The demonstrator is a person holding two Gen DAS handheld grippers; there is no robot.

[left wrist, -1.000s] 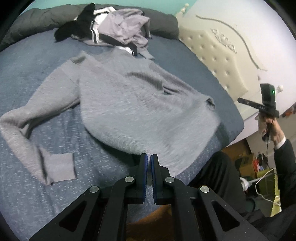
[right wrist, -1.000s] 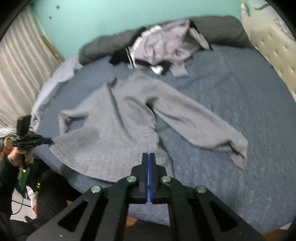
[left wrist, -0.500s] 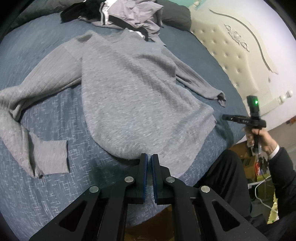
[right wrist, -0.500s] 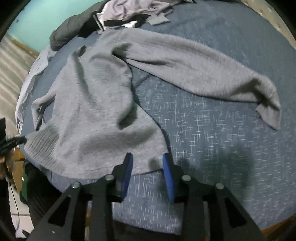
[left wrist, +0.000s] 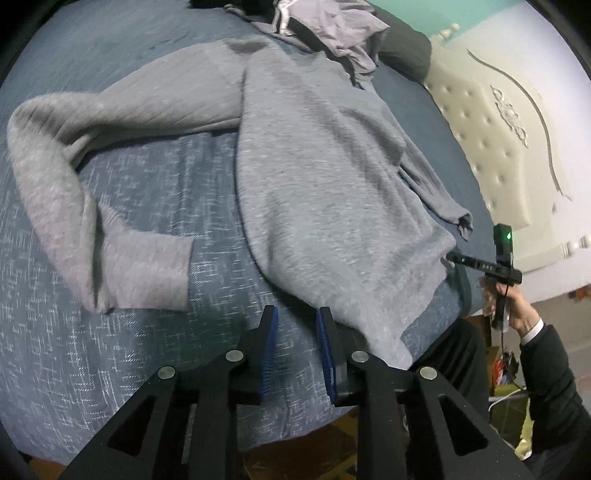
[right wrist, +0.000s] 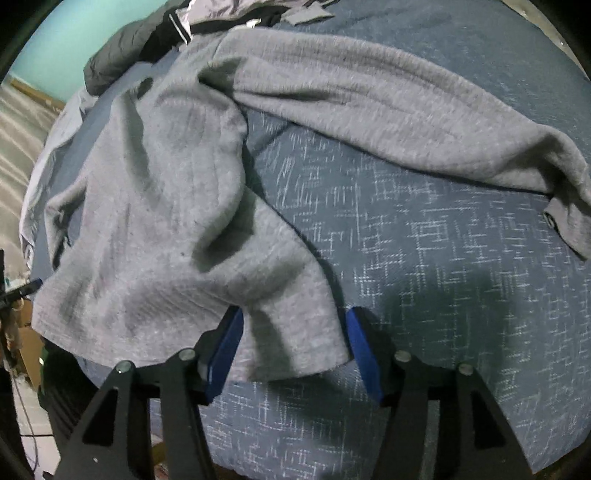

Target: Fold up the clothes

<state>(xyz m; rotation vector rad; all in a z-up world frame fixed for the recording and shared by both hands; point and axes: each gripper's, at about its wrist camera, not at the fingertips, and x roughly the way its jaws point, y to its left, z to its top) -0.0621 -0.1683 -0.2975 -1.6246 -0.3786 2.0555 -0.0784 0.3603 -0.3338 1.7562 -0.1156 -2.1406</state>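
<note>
While both grippers point steeply down at the bed, the black left gripper with blue pads has its jaws just a little apart and opening, with only the blue patterned bedspread showing between them; the hem of the sweater sits just beside its right-hand finger, not between the pads as far as I can tell. The black right gripper with blue pads is spread a lot wider and also opening, and the near hem corner of the heather-grey knit long-sleeve sweater lies right in the gap between its fingers, pads not pressing on it. In the left wrist view you can see the person's other hand, in a dark sleeve with a white cuff, holding that gripper's handle off the bed's edge. The sweater lies spread on the bed, long axis running from the hem near the person up to the neck at the far side, one sleeve stretched out sideways and bent back at the cuff, the other lying along the body. A pile of lilac and black clothes sits beyond the neck, next to a dark grey pillow.
</note>
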